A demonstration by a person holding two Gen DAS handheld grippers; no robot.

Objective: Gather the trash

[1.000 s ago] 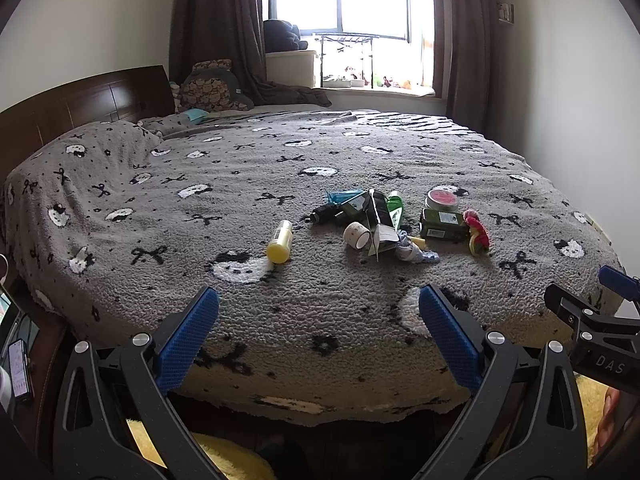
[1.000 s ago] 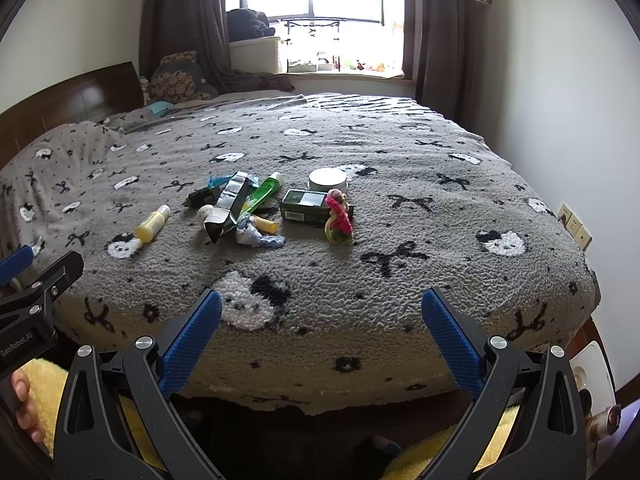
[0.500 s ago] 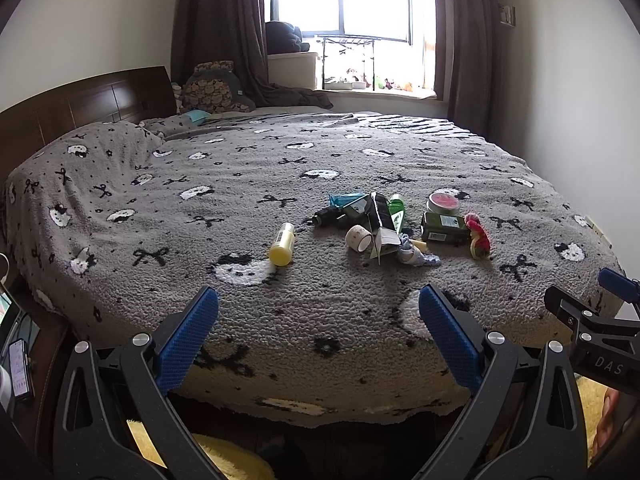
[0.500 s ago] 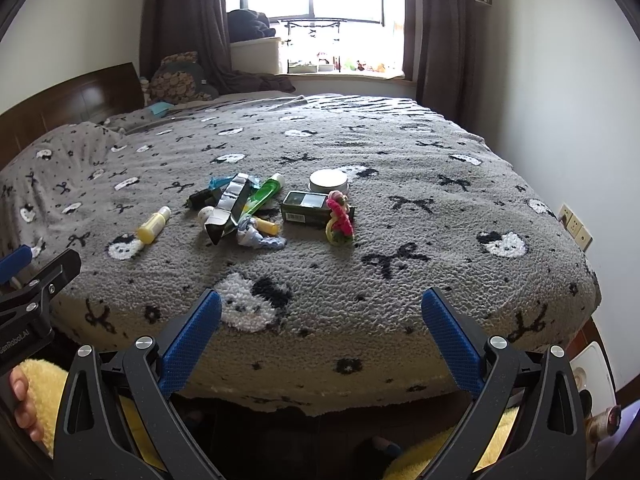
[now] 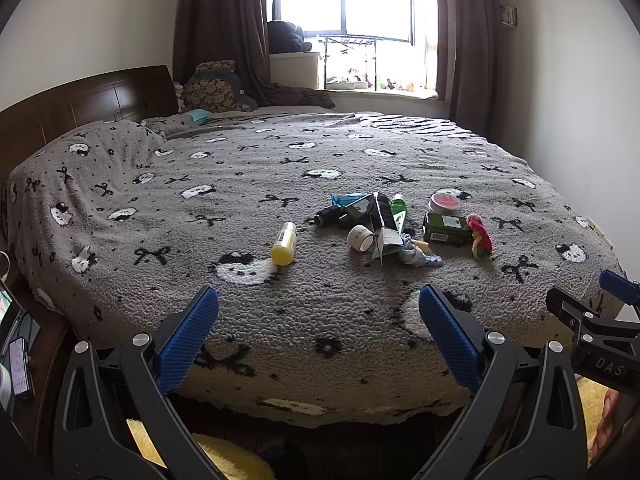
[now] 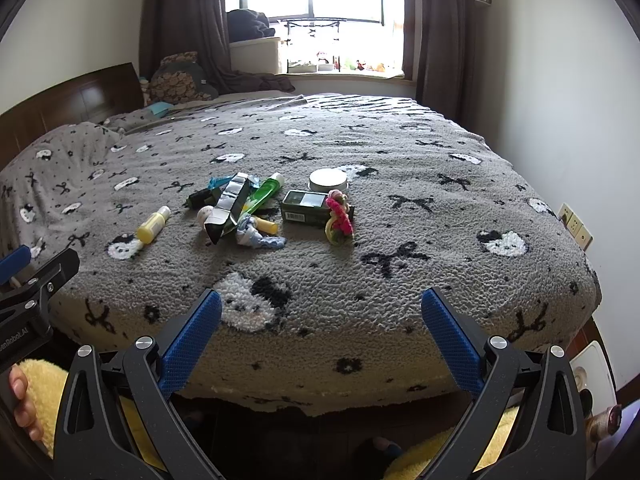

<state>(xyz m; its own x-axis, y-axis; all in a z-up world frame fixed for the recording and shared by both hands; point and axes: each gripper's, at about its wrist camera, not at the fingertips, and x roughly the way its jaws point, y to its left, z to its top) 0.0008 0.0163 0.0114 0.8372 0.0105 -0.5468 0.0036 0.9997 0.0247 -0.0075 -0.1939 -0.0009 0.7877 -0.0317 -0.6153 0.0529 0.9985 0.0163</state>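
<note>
Hovering both tongs, left [image 5: 318,334] and right [image 6: 321,336], spread wide and empty, lining up on the bed's [image 6: 440,240] trash [image 6: 248,208].

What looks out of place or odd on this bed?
A pile of small items lies on the bedspread: a green tube, a dark box and a round tin. A yellow bottle lies on its side, apart. Nothing looks spilled.

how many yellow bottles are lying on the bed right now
1. The yellow bottle lies alone on the blanket, left of the trash pile. A smaller yellow piece sits inside the pile; what it is, I cannot tell.
</note>
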